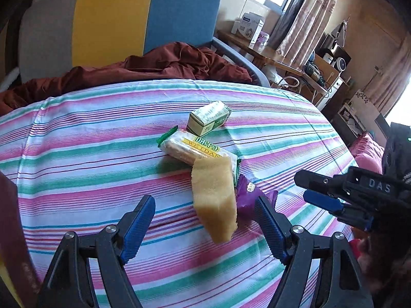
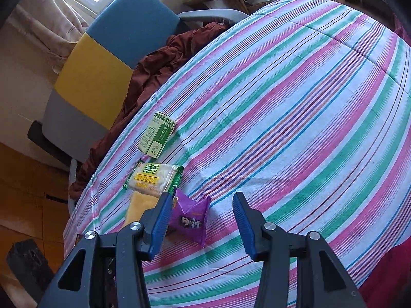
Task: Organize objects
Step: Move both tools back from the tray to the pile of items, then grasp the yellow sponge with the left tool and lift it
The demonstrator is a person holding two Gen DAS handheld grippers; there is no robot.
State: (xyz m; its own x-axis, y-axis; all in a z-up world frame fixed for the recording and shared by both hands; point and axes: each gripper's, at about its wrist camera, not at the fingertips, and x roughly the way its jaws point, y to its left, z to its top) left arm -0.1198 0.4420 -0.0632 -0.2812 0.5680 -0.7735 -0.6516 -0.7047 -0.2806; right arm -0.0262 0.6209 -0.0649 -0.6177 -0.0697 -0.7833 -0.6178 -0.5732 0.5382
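A bright, lived-in room with curtains and a cluttered side desk frames a table (image 1: 77, 133) under a pink, green and white striped cloth; behind it sits a chair with a rumpled rust-red cloth.

Four things lie in a close row near the table's edge: a small green-and-white carton (image 1: 209, 118), a clear-wrapped cracker pack (image 1: 195, 148) touching it, a tan sponge strip (image 1: 214, 200) overlapping the pack's end, and a purple candy pouch (image 2: 191, 218) just beside the sponge.

The left tool (image 1: 205, 228) hovers with its jaws wide, nothing between the pads, the sponge ahead of it. The right tool (image 2: 203, 220) stands part open and empty, the pouch near its left finger.

The sponge looks light, soft and floppy; a pinch across its narrow width near the free end should hold. The pouch looks crinkly and slippery, best taken at its puffed middle. The crackers are probably brittle, so a gentle grip across the short sides suits them. The carton seems stiff and light.
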